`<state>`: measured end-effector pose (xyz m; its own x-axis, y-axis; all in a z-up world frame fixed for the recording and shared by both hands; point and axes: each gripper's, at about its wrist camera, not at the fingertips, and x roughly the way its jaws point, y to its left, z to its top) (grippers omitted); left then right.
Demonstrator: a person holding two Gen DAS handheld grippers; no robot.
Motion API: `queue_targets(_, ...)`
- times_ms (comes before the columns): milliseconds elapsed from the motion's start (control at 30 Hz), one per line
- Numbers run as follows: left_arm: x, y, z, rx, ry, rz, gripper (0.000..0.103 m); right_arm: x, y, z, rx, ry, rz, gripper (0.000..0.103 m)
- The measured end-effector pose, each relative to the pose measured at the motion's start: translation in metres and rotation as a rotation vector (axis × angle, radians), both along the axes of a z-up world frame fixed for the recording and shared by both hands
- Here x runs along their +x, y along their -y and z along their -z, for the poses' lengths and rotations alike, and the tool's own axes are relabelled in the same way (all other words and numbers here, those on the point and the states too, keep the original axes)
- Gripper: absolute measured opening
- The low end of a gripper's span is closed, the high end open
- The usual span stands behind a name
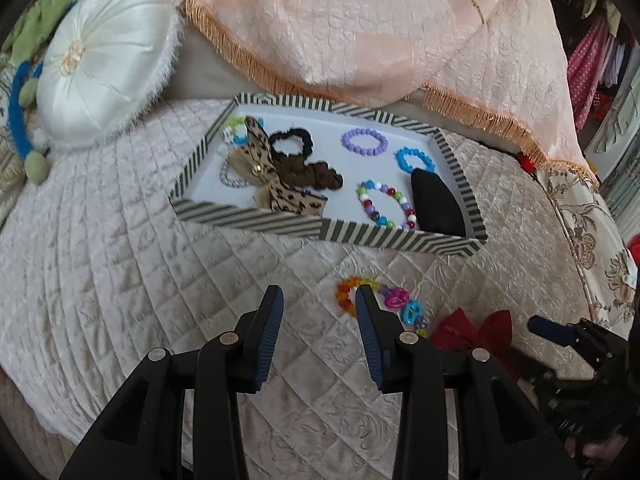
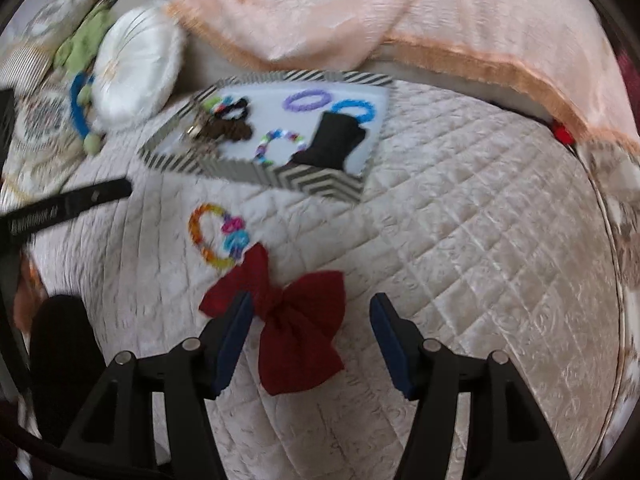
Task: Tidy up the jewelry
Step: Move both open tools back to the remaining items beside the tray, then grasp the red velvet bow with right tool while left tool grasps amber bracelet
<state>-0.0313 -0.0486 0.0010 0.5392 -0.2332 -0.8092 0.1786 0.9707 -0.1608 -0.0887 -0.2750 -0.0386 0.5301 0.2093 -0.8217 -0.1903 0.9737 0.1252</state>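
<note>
1. Mostly done, I'd say: the shallow striped cardboard tray (image 1: 248, 218) on the quilted bed already holds bead bracelets, scrunchies and a leopard-print bow.
2. Left outside it: a rainbow bead bracelet (image 2: 208, 236) and a dark red fabric bow (image 2: 296, 320).
3. Left gripper (image 1: 319, 300) is spread, empty, beside the bracelet.
4. Right gripper (image 2: 310, 308) is spread around the red bow, not pinching.

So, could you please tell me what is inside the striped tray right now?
Inside the striped tray: purple bracelet, blue bracelet, multicolour bead bracelet, black scrunchie, brown scrunchie, leopard bow, black pouch. The bow partly covers a silver bracelet and a green one.
</note>
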Motion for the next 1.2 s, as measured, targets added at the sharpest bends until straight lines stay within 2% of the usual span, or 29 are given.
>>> queue_targets(167, 0.001, -0.001, 0.004, -0.003, -0.022, -0.001, 0.025, -0.001, -0.021, 0.006, -0.078, 0.013, -0.222, 0.064)
queue_targets(233, 0.002, -0.001, 0.004, -0.003, -0.024, -0.004, 0.025, 0.002, -0.025, 0.007, -0.112, 0.013, -0.269, 0.064)
queue_targets(433, 0.008, 0.000, 0.011, -0.021, -0.063, 0.001, 0.025, 0.017, -0.030, 0.011, -0.131, 0.000, -0.405, 0.064)
queue_targets(567, 0.011, 0.005, 0.019, -0.033, -0.098, 0.014, 0.025, 0.029, -0.024, 0.025, -0.125, -0.048, -0.399, 0.061)
queue_targets(633, 0.013, 0.007, 0.023, -0.033, -0.111, 0.016, 0.025, 0.028, -0.020, 0.028, -0.113, -0.043, -0.374, 0.026)
queue_targets(733, 0.019, 0.010, 0.032, -0.042, -0.136, 0.011, 0.025, 0.023, -0.011, 0.025, -0.064, -0.021, -0.322, 0.021)
queue_targets(900, 0.028, 0.017, 0.048, -0.062, -0.184, -0.004, 0.025, 0.022, 0.006, 0.021, -0.032, -0.012, -0.218, 0.020)
queue_targets(1033, 0.032, 0.025, 0.061, -0.063, -0.223, 0.000, 0.025, 0.023, 0.012, 0.025, -0.030, -0.024, -0.189, 0.021)
queue_targets(1100, 0.033, 0.029, 0.065, -0.046, -0.216, 0.001, 0.025, 0.025, 0.011, 0.028, -0.029, -0.034, -0.187, 0.021)
queue_targets(1200, 0.035, 0.031, 0.066, -0.043, -0.203, -0.003, 0.025, 0.025, 0.009, 0.030, -0.037, -0.039, -0.180, 0.037)
